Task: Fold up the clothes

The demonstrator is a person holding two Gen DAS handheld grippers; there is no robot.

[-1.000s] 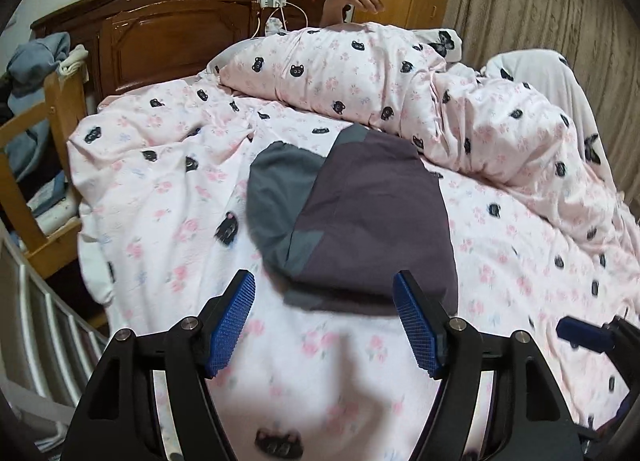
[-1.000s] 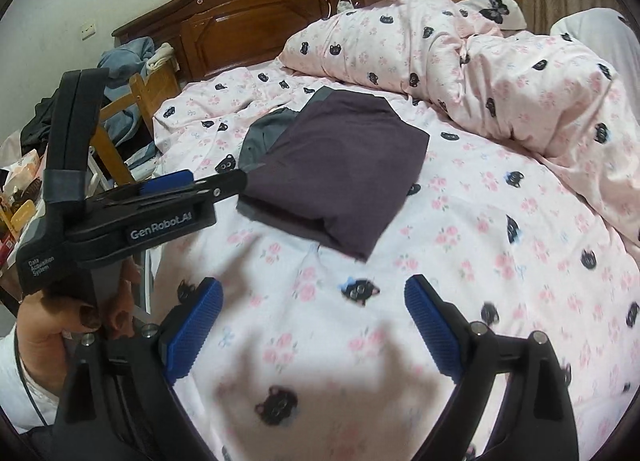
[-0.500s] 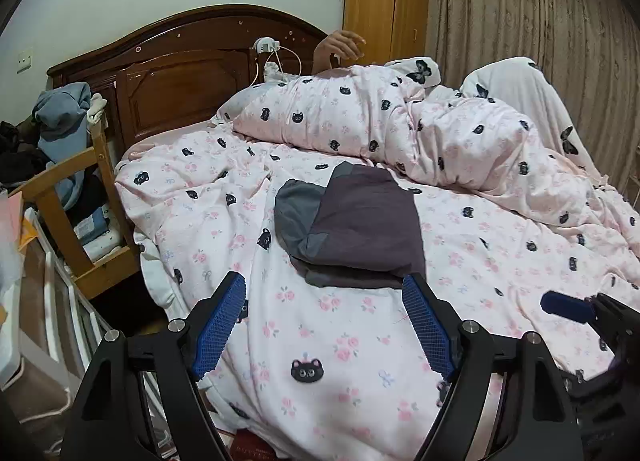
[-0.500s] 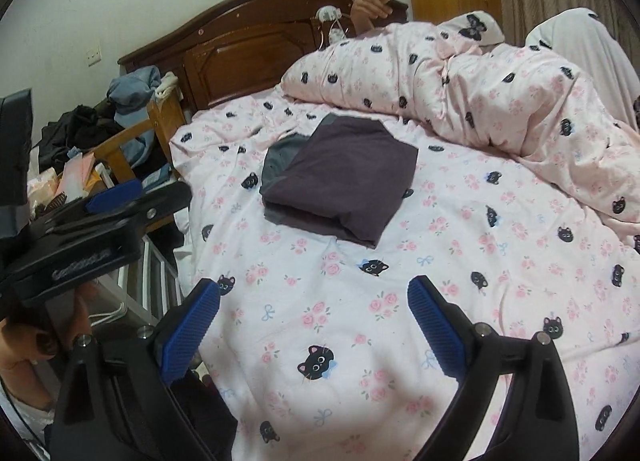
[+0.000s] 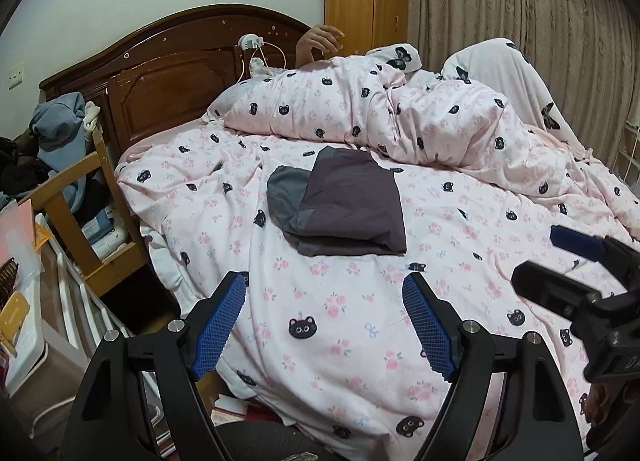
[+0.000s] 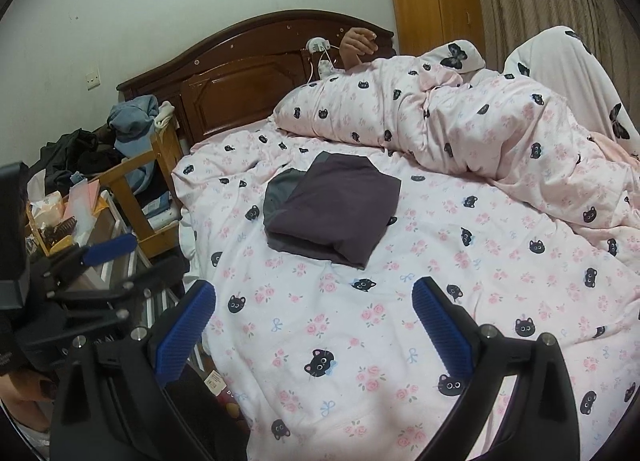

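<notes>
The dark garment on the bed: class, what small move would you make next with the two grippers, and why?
Probably none toward the dark garment: it lies as a neat folded rectangle on the bedspread, and the left gripper and right gripper hang open, clear of it. I would turn them toward another piece.

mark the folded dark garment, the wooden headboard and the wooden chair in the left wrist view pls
folded dark purple-grey garment point(image 5: 352, 201): left wrist view, on its top purple layer.
dark brown wooden headboard point(image 5: 172, 93): left wrist view, on its carved panel.
light wooden chair point(image 5: 66, 205): left wrist view, on its front frame post.
</notes>
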